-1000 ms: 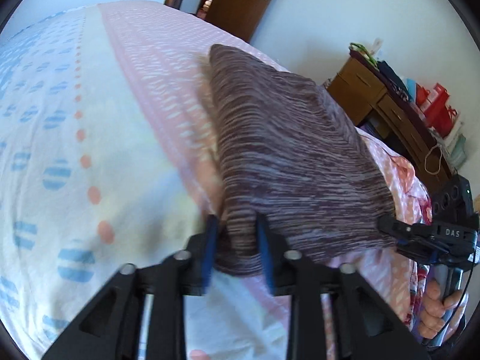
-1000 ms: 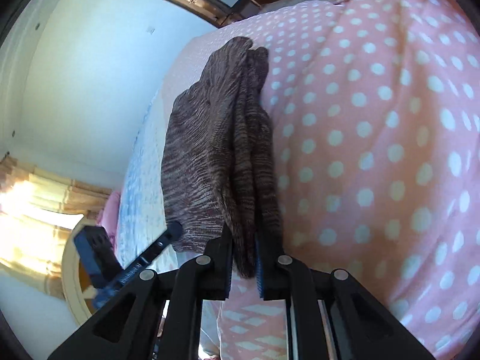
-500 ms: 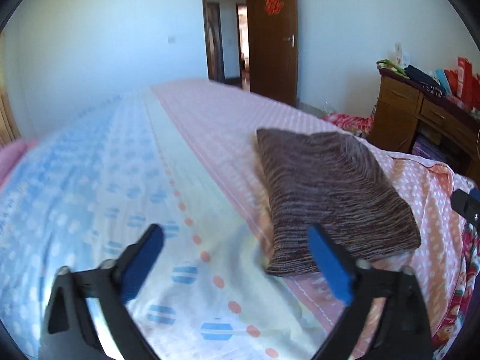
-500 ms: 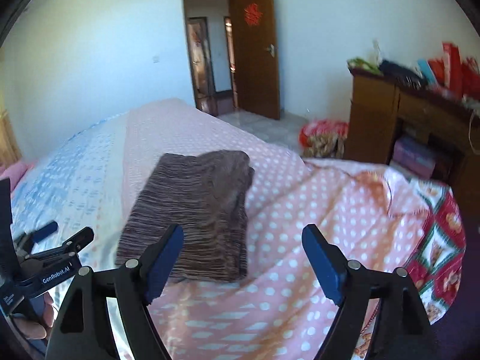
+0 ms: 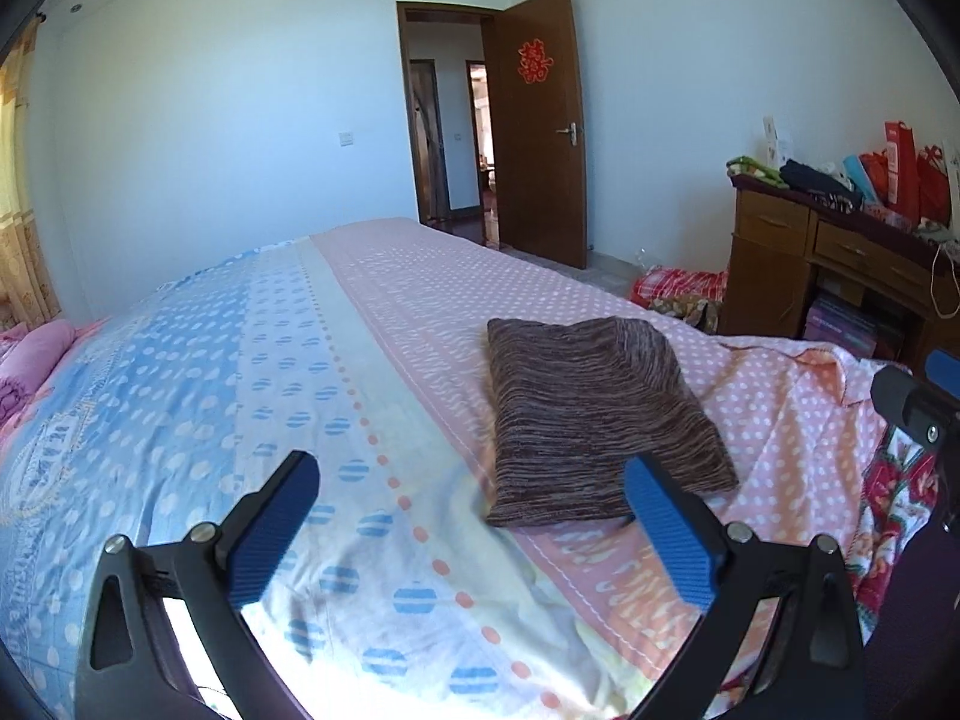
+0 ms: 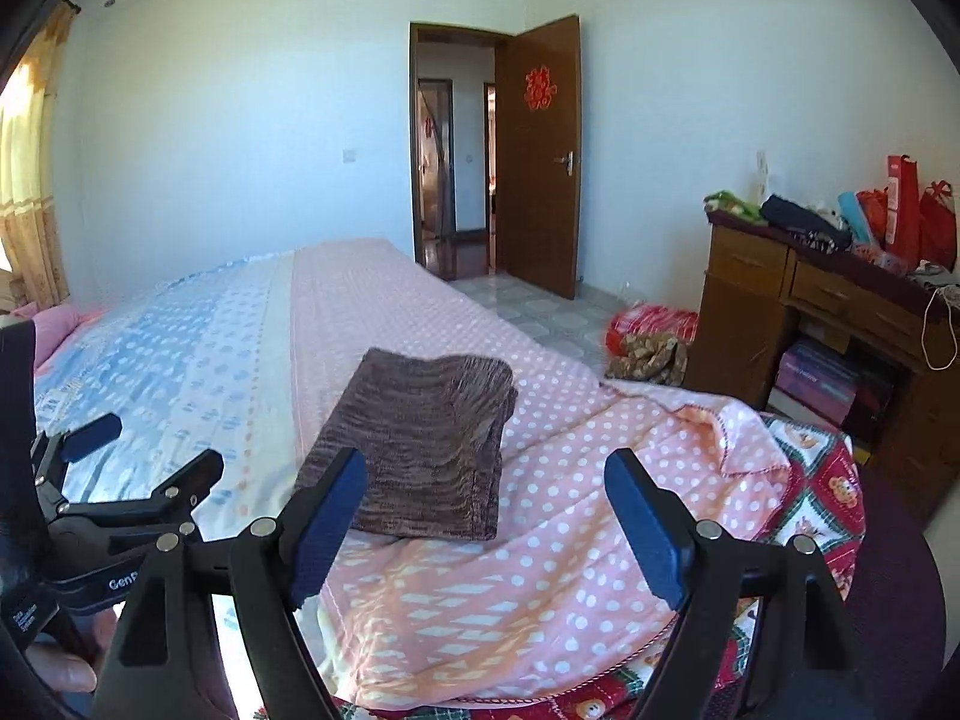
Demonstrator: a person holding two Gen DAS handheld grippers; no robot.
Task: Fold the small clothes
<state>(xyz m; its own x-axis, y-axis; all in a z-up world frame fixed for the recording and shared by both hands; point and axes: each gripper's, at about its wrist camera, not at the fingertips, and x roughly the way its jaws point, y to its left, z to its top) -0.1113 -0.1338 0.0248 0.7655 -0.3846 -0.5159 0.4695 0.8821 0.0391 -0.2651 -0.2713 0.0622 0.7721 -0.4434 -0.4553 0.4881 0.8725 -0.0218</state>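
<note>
A folded brown striped knit garment lies flat on the pink dotted part of the bed; it also shows in the right wrist view. My left gripper is open and empty, held back above the bed's near edge, short of the garment. My right gripper is open and empty, also pulled back from the garment. The left gripper also shows at the left edge of the right wrist view.
A wooden desk with bags and clothes on top stands at the right. A red bundle lies on the floor beside it. An open brown door is at the back. A pink pillow lies at the far left.
Both grippers have let go of the folded garment, opened wide and pulled back and up from it. The garment now lies flat on the bed.
</note>
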